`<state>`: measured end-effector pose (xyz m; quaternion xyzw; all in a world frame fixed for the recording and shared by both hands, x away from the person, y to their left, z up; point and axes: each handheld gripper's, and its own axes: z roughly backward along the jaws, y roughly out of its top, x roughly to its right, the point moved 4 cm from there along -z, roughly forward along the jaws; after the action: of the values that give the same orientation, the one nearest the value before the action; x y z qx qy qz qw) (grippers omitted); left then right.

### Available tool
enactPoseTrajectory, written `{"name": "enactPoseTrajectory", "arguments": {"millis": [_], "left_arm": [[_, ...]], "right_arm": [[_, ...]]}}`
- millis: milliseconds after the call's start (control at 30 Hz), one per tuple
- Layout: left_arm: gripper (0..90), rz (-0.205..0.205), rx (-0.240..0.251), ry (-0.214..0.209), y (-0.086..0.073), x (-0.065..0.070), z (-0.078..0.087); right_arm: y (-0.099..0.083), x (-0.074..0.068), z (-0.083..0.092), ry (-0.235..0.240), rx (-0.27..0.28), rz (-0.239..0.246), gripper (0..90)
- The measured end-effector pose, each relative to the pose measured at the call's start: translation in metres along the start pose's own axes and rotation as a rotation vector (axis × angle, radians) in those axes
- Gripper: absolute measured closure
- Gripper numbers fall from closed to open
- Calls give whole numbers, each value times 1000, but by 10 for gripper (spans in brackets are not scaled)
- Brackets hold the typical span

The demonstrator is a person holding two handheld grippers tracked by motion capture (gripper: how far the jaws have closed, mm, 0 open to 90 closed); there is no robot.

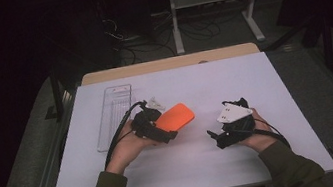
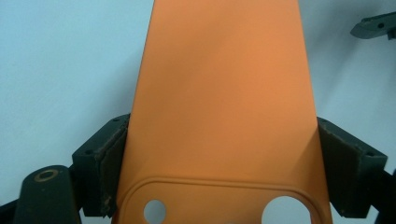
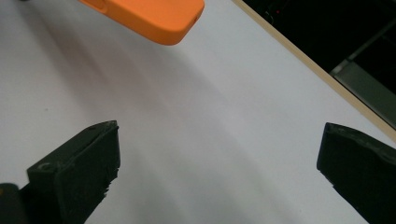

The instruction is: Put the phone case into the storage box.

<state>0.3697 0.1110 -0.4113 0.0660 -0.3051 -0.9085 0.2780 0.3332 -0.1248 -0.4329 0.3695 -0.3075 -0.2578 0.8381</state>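
Held an orange, matte, soft-looking phone case (image 2: pixel 219 93) with rounded corners and camera cut-outs, clamped by its two long edges in the left gripper (image 1: pixel 164 130), above the white counter (image 1: pixel 254 84) a little to the 9 o'clock side of centre. Pressed on both sides of the case, as seen in the left gripper view, with dark, worn rubber pads (image 2: pixel 109 163). Kept the right gripper (image 1: pixel 218 138) released, jaws spread wide with only bare counter between them, toward 3 o'clock of the case and apart from it. Left a clear, rigid, oblong plastic box (image 1: pixel 114 114) flat at about 10 o'clock of the case. Judged as the chief risk: a thin, flexible shell likely to bow or pop out under an edgewise squeeze, then drop or twist. Judged also a smooth, featureless surface likely to slide on the pads if tilted. Judged a hand-over to the right gripper risky if misaligned, since a grab at the rounded free end (image 3: pixel 154 21) could lever the case out of the first hold.
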Motion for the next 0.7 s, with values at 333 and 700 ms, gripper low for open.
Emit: {"name": "enactPoseTrajectory", "arguments": {"millis": [333,700], "left_arm": [[151,-10,-5,-6,1,2,-1],[151,-38,-12,4,2,2,-2]], "right_arm": [[0,-1,3,-51,-9,67,0],[1,0,6,-105,-6,183,0]]}}
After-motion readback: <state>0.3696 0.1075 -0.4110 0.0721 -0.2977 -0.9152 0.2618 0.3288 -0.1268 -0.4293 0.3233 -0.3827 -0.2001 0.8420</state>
